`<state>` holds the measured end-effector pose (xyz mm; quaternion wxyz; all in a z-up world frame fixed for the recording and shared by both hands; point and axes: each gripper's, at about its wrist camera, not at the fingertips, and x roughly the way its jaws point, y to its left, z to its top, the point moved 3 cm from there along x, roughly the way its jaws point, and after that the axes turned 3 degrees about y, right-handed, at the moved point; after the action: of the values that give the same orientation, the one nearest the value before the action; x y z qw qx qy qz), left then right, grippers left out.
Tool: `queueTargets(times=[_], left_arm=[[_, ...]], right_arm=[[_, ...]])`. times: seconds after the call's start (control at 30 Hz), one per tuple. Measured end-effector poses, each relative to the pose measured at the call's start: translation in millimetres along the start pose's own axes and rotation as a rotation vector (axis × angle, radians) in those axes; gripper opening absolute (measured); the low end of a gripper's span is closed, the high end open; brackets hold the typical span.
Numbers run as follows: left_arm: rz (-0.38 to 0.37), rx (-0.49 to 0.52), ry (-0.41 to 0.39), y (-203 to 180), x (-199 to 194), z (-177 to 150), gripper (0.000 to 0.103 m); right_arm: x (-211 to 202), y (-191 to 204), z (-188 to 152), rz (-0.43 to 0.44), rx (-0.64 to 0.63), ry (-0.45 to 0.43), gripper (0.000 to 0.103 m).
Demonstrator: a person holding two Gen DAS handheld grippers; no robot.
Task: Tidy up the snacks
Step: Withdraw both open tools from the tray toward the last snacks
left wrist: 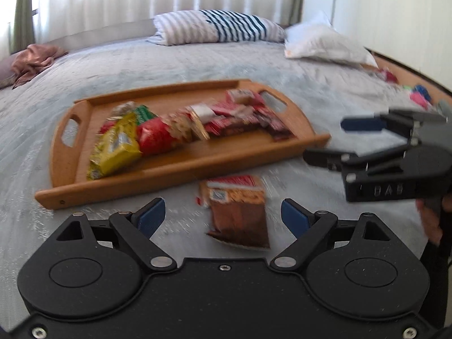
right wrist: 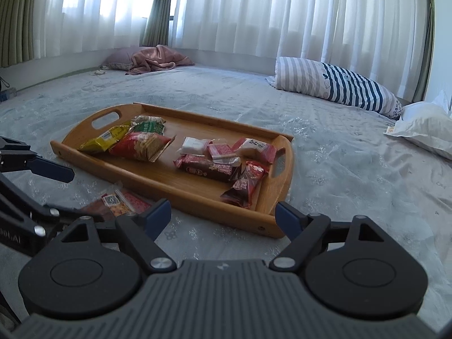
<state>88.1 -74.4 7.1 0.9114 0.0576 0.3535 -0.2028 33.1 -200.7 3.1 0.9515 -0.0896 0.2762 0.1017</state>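
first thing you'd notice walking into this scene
A wooden tray sits in the middle of a grey bedspread, loaded with snack packets: a yellow bag and red bag at one end, small red wrappers at the other. One brown packet lies off the tray, right before the open left gripper.

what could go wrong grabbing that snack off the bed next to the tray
1. The brown snack packet lies flat on the soft bedspread, so the open left gripper may pinch fabric too.
2. The right gripper hangs close by; they could collide.
3. The wooden tray is near and easily nudged.
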Motion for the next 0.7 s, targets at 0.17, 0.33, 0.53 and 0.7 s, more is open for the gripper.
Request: queueTargets(times=[0.17, 0.33, 0.53, 0.7], left_arm=[[-0.028, 0.023, 0.029, -10.8, 9.4, -7.6, 0.088], [-0.016, 0.014, 0.037, -16.6, 20.2, -10.7, 0.087], [0.001, 0.017, 0.009, -21.2, 22.3, -10.4, 0.060], [0.012, 0.013, 0.000, -21.0, 20.7, -10.1, 0.047]], right_arm=[[-8.4, -7.1, -6.9, -0.017, -0.016, 0.003, 0.092], [-9.7, -9.9, -13.0, -0.020, -0.002, 0.007, 0.092], [-8.0, -5.7, -16.8, -0.013, -0.016, 0.018, 0.092], [-1.0, -2.1, -19.6, -0.012, -0.028, 0.044, 0.093]])
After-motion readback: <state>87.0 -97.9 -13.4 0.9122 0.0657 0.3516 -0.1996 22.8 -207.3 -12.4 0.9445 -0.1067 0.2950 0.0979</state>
